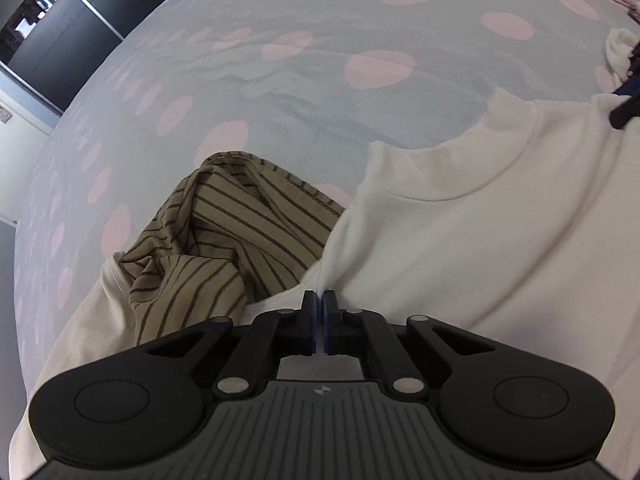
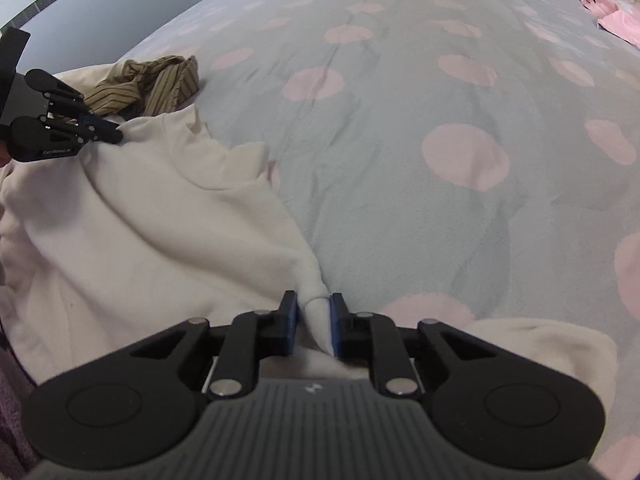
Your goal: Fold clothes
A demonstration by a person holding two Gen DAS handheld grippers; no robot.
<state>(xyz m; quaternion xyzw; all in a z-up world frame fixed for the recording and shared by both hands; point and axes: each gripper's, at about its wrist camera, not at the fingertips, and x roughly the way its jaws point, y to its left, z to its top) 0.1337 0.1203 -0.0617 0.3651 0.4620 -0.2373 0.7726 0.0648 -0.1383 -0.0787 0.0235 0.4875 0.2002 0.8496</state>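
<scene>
Left wrist view shows the left gripper (image 1: 319, 300) with its blue pads pressed together on an edge of the cream top (image 1: 480, 208), right where that cloth meets the crumpled tan striped garment (image 1: 224, 236); the top's round neckline curves away toward the far right, where a dark tip of the right gripper (image 1: 626, 110) pokes in. The right wrist view adds what the other misses: the right gripper (image 2: 314, 316) clamped on a bunched fold of the cream top (the cloth fills the gap between its pads), and the left gripper seen from outside at the far left. The top lies on the grey, pink-spotted bedcover (image 2: 440, 100), stretched between the two grippers, its long axis running roughly from one to the other. A pink cloth (image 2: 612, 16) lies at the far corner.
</scene>
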